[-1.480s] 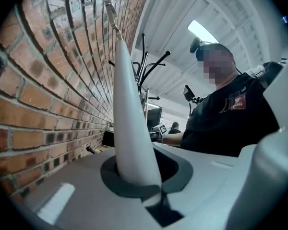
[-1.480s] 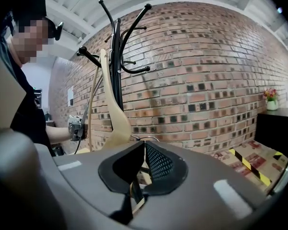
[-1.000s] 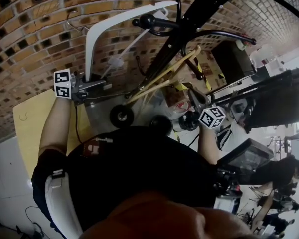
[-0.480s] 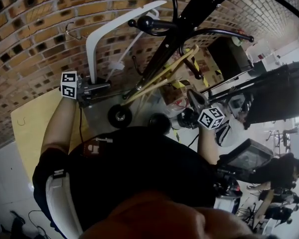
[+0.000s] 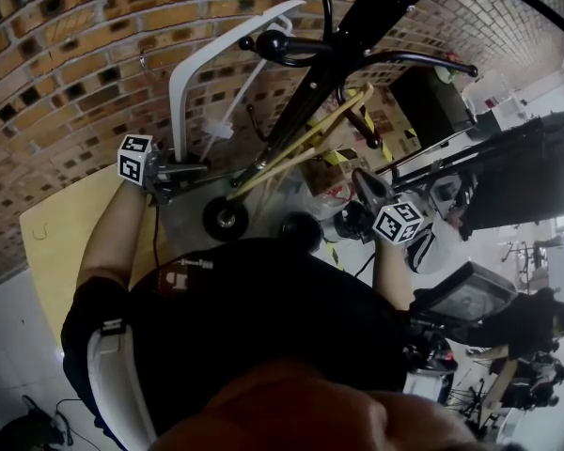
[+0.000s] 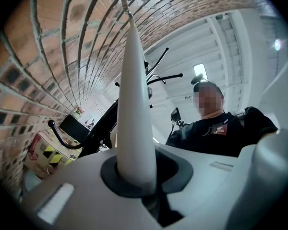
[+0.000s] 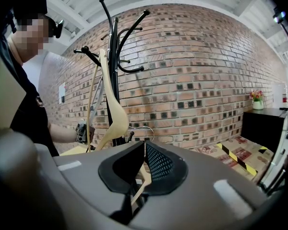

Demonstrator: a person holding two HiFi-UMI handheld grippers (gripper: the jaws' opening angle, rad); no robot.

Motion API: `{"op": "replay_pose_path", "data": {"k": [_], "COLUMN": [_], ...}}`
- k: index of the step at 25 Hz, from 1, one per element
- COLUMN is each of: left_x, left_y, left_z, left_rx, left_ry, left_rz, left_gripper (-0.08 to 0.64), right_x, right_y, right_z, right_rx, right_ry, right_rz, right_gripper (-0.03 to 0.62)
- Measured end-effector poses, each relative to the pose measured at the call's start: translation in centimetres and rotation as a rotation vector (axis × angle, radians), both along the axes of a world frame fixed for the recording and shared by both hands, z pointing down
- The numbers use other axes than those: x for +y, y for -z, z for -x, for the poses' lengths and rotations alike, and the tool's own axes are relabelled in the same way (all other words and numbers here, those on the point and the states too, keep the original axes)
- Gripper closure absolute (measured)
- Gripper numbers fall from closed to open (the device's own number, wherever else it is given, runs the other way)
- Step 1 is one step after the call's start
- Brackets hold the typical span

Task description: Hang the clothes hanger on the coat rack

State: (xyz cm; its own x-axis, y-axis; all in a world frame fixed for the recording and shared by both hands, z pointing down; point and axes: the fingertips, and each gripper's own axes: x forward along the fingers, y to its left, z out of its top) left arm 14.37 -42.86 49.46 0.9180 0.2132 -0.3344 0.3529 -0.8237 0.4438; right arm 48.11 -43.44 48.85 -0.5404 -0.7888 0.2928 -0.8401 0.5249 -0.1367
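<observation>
A white clothes hanger [image 5: 193,64] stands upright in front of the brick wall, its wire hook at the upper left. My left gripper [image 5: 174,169] is shut on its lower end. In the left gripper view the white hanger [image 6: 134,104] rises straight out of the closed jaws of the left gripper [image 6: 137,181]. The black coat rack [image 5: 348,45] slants across the middle, with curved hooks at its top. A beige hanger [image 5: 305,144] lies along the pole. My right gripper [image 5: 365,184] is shut on the thin lower end of the beige hanger [image 7: 113,109], as the right gripper [image 7: 144,159] view shows.
A yellow table [image 5: 56,242] stands at the left by the wall. A black wheel [image 5: 226,219] sits near the rack's foot. At the right are a black cabinet [image 7: 269,123] and cartons with yellow-black tape [image 7: 240,147]. People [image 5: 536,327] stand at the far lower right.
My left gripper has shifted slightly toward the rack with the white hanger, and the hanger has rolled and tilted. The right gripper and the beige hanger stay where they were.
</observation>
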Motion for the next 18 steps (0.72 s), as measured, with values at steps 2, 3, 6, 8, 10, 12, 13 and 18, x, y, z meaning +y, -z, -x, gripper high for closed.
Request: {"op": "replay_pose_path", "data": {"k": [2,3,6,8,10,12,13,18], "left_x": [0.0,0.0,0.0,0.2,0.4,0.5,0.5,1.1], "left_y": [-0.2,-0.4,-0.8,-1.0,-1.1,-0.9,-0.7,-1.5], "left_z": [-0.1,-0.1,-0.2,-0.4,-0.7,-1.1,-1.3,-3.1], "left_rx": [0.003,0.002,0.006,0.016,0.029,0.043,0.051,0.023], "left_ry": [-0.011,-0.009,-0.007,-0.02,-0.039,-0.058,-0.07,-0.18], "left_rz": [0.006,0.006,0.012,0.025,0.038,0.047,0.052,0.108], "left_gripper": [0.531,0.531,0.531,0.531,0.531,0.531,0.531,0.527], "right_x": [0.0,0.0,-0.1,-0.1,0.0,0.1,0.1,0.4], "right_y": [0.0,0.0,0.2,0.2,0.2,0.2,0.2,0.3], "right_z": [0.0,0.1,0.2,0.2,0.2,0.3,0.2,0.3], "right_rx": [0.001,0.001,0.0,0.001,0.005,0.008,0.008,0.006], "right_ry": [0.0,0.001,0.005,0.006,0.007,0.007,0.007,0.004], "right_rz": [0.0,-0.001,-0.004,-0.003,-0.002,-0.003,-0.004,-0.006], "right_gripper": [0.569,0.569,0.569,0.569,0.569,0.569,0.569,0.569]}}
